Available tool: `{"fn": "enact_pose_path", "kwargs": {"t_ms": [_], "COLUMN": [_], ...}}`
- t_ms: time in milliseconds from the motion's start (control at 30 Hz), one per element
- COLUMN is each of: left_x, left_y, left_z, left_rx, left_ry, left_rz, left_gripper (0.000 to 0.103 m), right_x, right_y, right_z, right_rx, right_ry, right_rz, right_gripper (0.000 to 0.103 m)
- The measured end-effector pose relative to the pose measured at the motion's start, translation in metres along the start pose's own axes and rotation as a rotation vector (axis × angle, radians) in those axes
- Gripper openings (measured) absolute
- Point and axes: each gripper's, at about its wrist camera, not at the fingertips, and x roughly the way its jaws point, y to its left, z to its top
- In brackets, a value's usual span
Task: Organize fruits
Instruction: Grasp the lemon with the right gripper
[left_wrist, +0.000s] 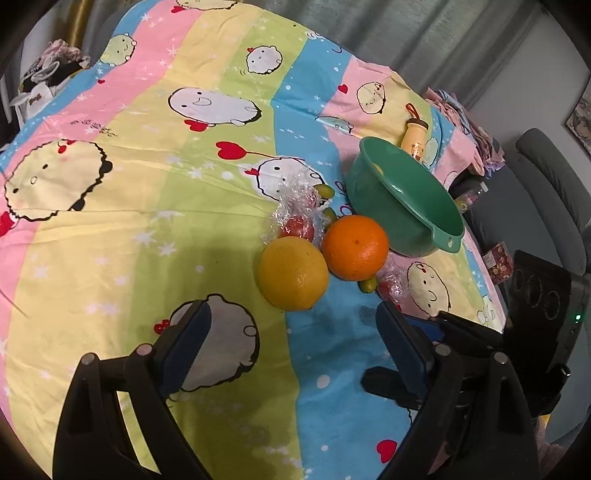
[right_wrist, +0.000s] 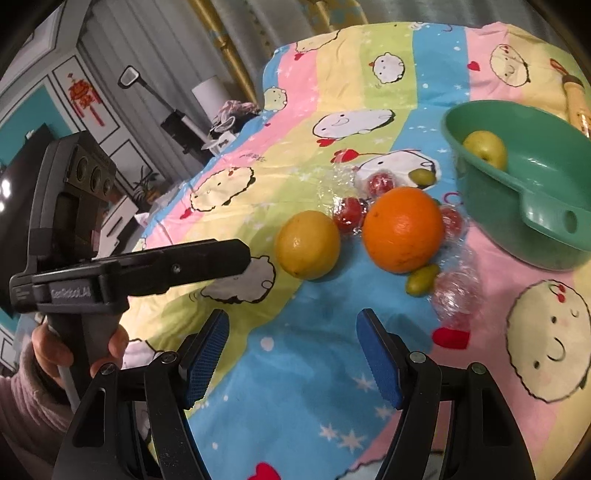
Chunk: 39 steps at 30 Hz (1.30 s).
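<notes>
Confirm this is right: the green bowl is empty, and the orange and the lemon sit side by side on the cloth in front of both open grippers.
Not quite: the green bowl is not empty. The right wrist view shows a yellow-green fruit inside it. The rest holds: the orange and the lemon sit side by side on the cloth, in front of the open left gripper and right gripper.

orange (right_wrist: 403, 229) 1 | lemon (right_wrist: 308, 244) 1 | apple (right_wrist: 484, 148) 1 | bowl (right_wrist: 546, 236) 1

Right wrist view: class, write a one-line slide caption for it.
Open right gripper nears a yellow citrus and an orange; a green bowl already holds one yellow-green fruit.
</notes>
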Motion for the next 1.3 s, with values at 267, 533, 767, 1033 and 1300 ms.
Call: {"fn": "enact_pose_path", "kwargs": {"t_ms": [267, 533, 767, 1033, 1300], "left_x": [0.018, 0.035, 0.048, 0.055, 0.049], "left_y": [0.006, 0.007, 0.009, 0.011, 0.008], "left_z": [0.008, 0.018, 0.02, 0.019, 0.017], "left_rx": [-0.014, -0.008, -0.017, -0.029, -0.022], "left_ry": [0.022, 0.022, 0.045, 0.064, 0.057], "left_rz": [-0.031, -0.044, -0.055, -0.087, -0.078], "left_gripper": [0.091, 0.09, 0.083, 0.054, 0.055], "right_x": [0.024, 0.044, 0.059, 0.063, 0.064], "right_y": [0.001, 0.0, -0.002, -0.004, -0.003], "right_z": [0.008, 0.02, 0.026, 0.03, 0.029], "right_rx": [-0.004, 0.012, 0.027, 0.039, 0.036], "right_ry": [0.008, 0.001, 0.005, 0.004, -0.011], "right_rz": [0.003, -0.018, -0.063, -0.053, -0.046], "right_gripper": [0.072, 0.072, 0.072, 0.056, 0.055]}}
